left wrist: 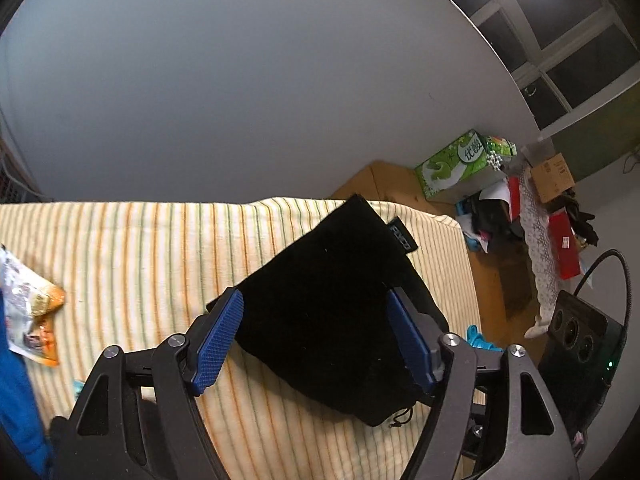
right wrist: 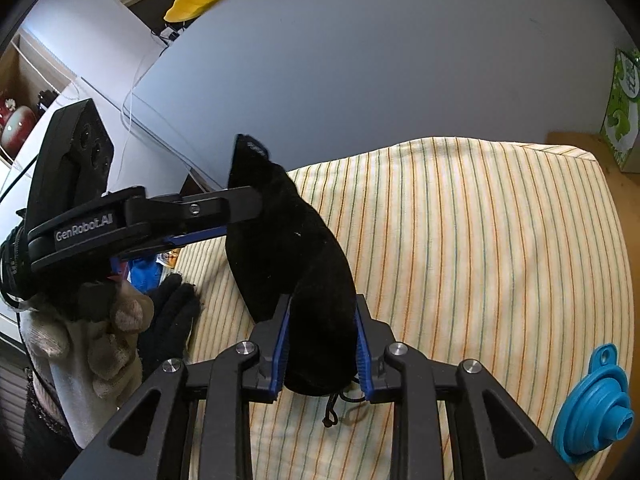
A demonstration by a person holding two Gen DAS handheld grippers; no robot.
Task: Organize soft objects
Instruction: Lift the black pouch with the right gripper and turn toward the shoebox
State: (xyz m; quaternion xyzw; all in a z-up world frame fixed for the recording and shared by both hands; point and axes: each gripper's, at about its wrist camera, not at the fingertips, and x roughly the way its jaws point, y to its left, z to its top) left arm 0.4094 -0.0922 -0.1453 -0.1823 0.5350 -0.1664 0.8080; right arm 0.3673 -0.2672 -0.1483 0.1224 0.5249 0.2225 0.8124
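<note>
Above the striped bed [right wrist: 480, 240], the right hand-held gripper [right wrist: 322, 344] clamps the black drawstring pouch [right wrist: 296, 248]; the left hand-held gripper [left wrist: 316, 340], jaws apart, straddles it. Folding seems underway; next, close left.

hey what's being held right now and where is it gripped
The black velvet drawstring pouch: right hand-held gripper clamps its drawstring end; left hand-held gripper straddles its middle, pads wide apart.

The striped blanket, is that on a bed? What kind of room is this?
Probably a lived-in bedroom or spare room. The striped blanket covers what looks like a mattress on a wooden frame, a green carton and heaped clothes sit beside it, and a window is above.
</note>
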